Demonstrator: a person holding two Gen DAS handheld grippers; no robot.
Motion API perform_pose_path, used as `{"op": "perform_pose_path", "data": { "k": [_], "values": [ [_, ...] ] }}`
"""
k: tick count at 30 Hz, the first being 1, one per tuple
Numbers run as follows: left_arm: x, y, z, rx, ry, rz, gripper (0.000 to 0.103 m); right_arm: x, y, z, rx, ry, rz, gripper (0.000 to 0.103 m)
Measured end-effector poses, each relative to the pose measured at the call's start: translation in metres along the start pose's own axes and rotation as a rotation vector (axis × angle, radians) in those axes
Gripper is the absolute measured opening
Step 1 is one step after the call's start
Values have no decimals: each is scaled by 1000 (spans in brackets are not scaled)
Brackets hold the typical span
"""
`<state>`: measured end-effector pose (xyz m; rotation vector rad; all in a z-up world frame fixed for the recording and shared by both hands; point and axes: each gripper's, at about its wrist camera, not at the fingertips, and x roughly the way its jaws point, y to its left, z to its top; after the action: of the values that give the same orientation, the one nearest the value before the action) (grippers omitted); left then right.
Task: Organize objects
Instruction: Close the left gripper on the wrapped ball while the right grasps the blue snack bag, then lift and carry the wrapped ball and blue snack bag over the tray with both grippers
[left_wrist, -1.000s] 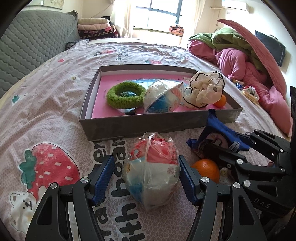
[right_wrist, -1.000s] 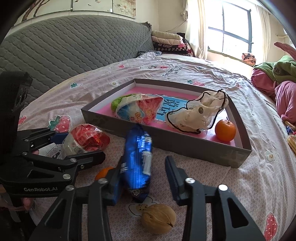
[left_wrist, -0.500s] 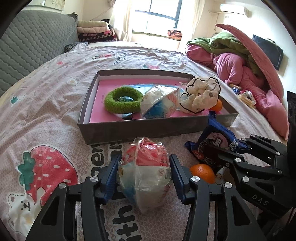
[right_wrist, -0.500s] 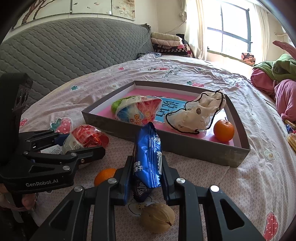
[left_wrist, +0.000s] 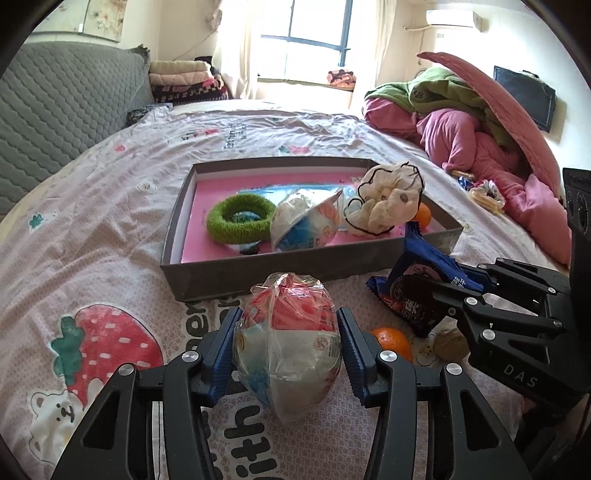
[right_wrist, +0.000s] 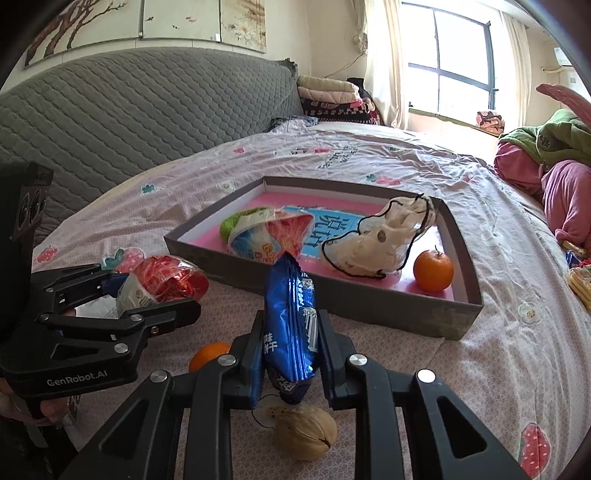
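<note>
My left gripper (left_wrist: 287, 349) is shut on a round red-and-white snack bag (left_wrist: 288, 341), held just above the bedsheet in front of the grey tray (left_wrist: 266, 275). It also shows in the right wrist view (right_wrist: 162, 282). My right gripper (right_wrist: 291, 350) is shut on a blue cookie packet (right_wrist: 291, 321), lifted off the sheet; the packet also shows in the left wrist view (left_wrist: 417, 280). The tray (right_wrist: 369, 310) holds a green ring (left_wrist: 240, 218), another snack bag (left_wrist: 306, 223), a white drawstring pouch (right_wrist: 380, 240) and an orange (right_wrist: 433, 270).
A loose orange (left_wrist: 393, 339) and a walnut (right_wrist: 304, 435) lie on the sheet between the grippers. A grey quilted headboard (right_wrist: 129, 122) stands at the left. Pink and green bedding (left_wrist: 480, 129) is piled at the right. Small snacks (left_wrist: 484, 192) lie near it.
Both grippers closed from open: the left on the round snack bag, the right on the blue packet. Both then lifted, and the blue packet now stands upright off the sheet.
</note>
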<state>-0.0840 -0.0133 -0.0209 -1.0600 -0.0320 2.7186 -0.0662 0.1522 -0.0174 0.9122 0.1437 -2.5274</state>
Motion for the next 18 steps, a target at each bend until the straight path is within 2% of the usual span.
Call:
{"op": "perform_pose_path", "data": {
  "k": [18],
  "values": [
    [-20,0,16,-3,-54,59,53,-29,-11,15,35,-122,-9,25]
  ]
}}
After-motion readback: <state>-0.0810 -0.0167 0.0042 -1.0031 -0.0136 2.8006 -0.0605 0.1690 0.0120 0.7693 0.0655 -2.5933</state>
